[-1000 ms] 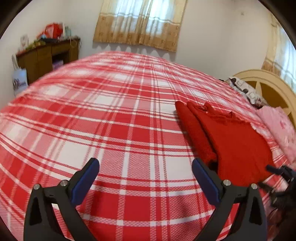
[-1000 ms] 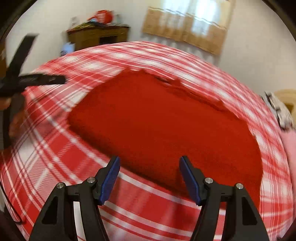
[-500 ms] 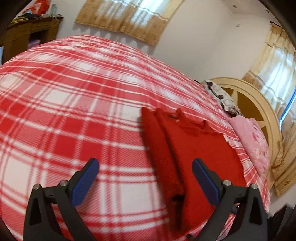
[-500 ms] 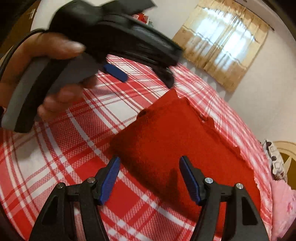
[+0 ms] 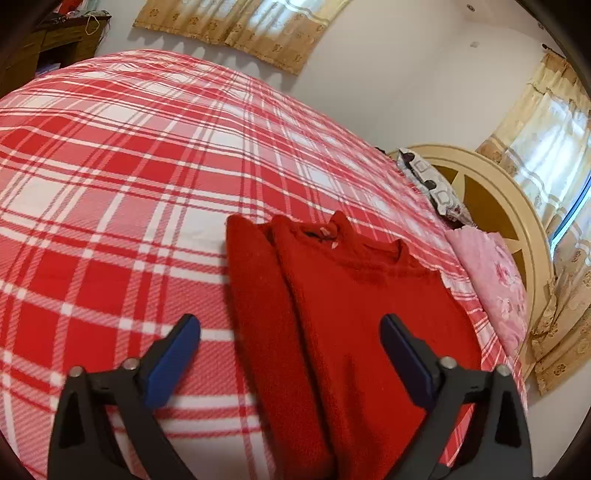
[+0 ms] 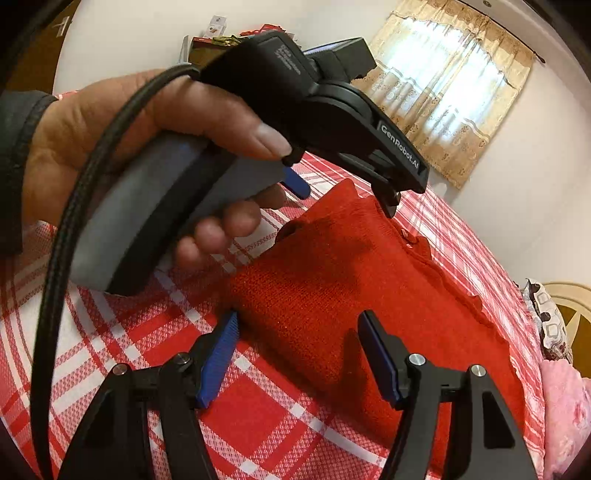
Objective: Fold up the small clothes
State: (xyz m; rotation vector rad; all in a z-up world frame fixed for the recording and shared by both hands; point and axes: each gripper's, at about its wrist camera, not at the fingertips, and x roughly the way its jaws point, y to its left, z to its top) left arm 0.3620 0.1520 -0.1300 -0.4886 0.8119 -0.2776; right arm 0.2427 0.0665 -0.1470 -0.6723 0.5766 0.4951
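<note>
Left gripper is spread wide and empty, poised above the near hem of the red sweater, straddling the sleeve folded lengthwise over the body; this position suits gripping the hem for a cross fold. Right gripper is likewise spread, holding nothing, at the sweater's near left corner. The sweater lies flat on the bed, right of centre, collar far. A red-and-white plaid blanket covers the bed. Pillows and a cream headboard stand right; curtains hang on the far wall.
</note>
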